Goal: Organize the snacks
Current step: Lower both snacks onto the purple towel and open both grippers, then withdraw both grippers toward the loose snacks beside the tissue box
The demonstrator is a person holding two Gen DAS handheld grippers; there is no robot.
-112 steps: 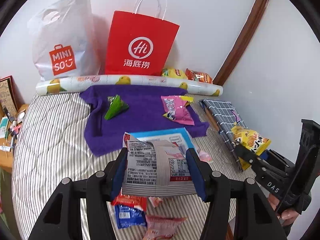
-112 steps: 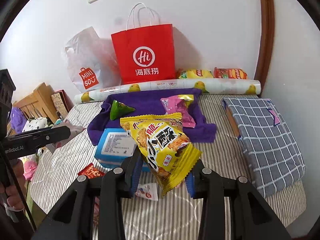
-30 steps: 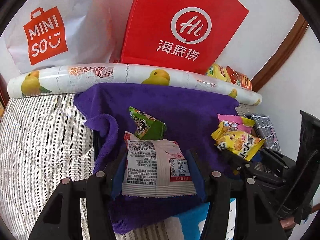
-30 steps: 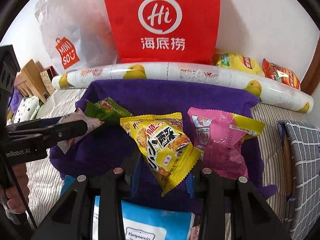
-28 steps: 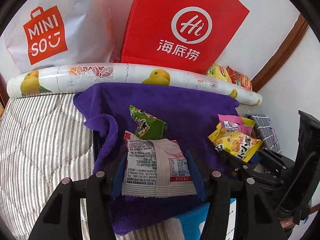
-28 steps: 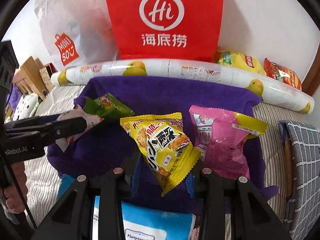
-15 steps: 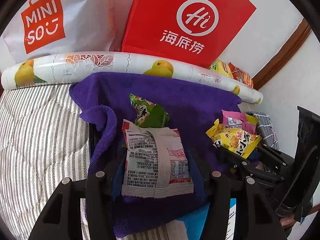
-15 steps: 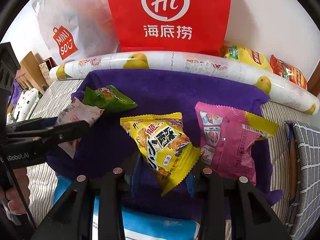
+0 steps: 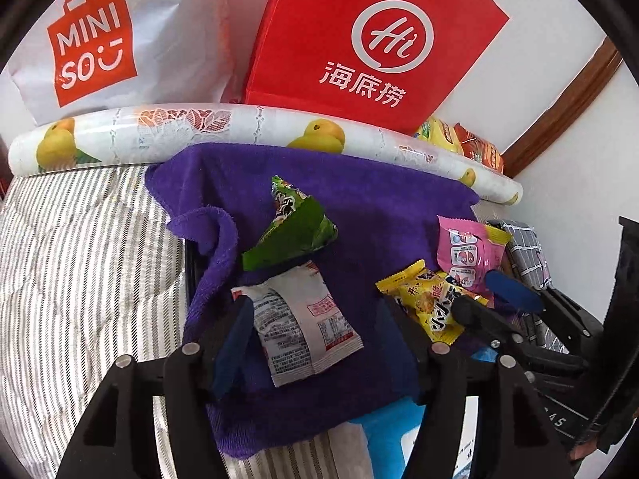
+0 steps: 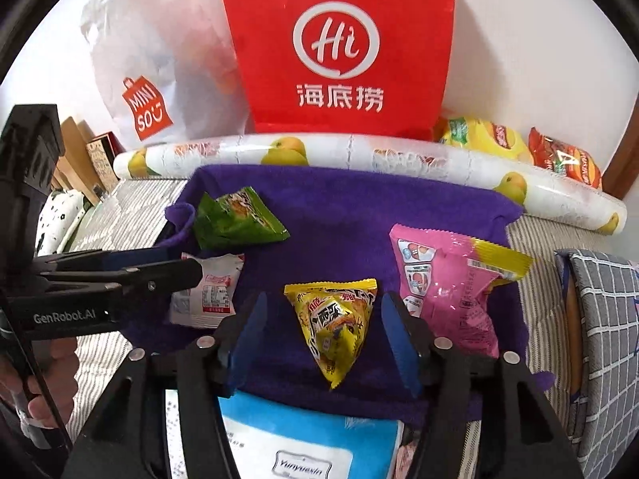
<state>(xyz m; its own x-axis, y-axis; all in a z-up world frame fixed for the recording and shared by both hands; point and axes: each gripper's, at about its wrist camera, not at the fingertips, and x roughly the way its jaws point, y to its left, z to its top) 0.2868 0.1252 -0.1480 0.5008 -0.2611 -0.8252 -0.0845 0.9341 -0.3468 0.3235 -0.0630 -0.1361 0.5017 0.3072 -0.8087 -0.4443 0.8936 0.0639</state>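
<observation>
A purple towel [image 9: 383,207] [image 10: 339,215] lies on the striped bed. My left gripper [image 9: 315,311] is open, and the white snack packet [image 9: 303,323] [image 10: 207,295] lies loose on the towel between its jaws. My right gripper [image 10: 321,307] is open, and the yellow snack bag [image 10: 333,325] [image 9: 431,303] lies on the towel between its jaws. A green snack bag [image 9: 291,231] [image 10: 235,219] sits just beyond the white packet. A pink snack bag [image 9: 467,251] [image 10: 443,283] lies at the towel's right side.
A red paper bag [image 9: 367,40] [image 10: 339,44] and a white Miniso bag [image 9: 104,40] lean on the wall behind a fruit-printed roll [image 9: 199,127]. Yellow and red chip bags [image 10: 519,147] sit far right. A blue wipes pack [image 10: 303,439] lies below the towel; a checked cushion [image 10: 603,319] right.
Both grippers have opened and let go. The white packet and the yellow bag now lie on the purple towel. Both grippers moved forward over the towel before that.
</observation>
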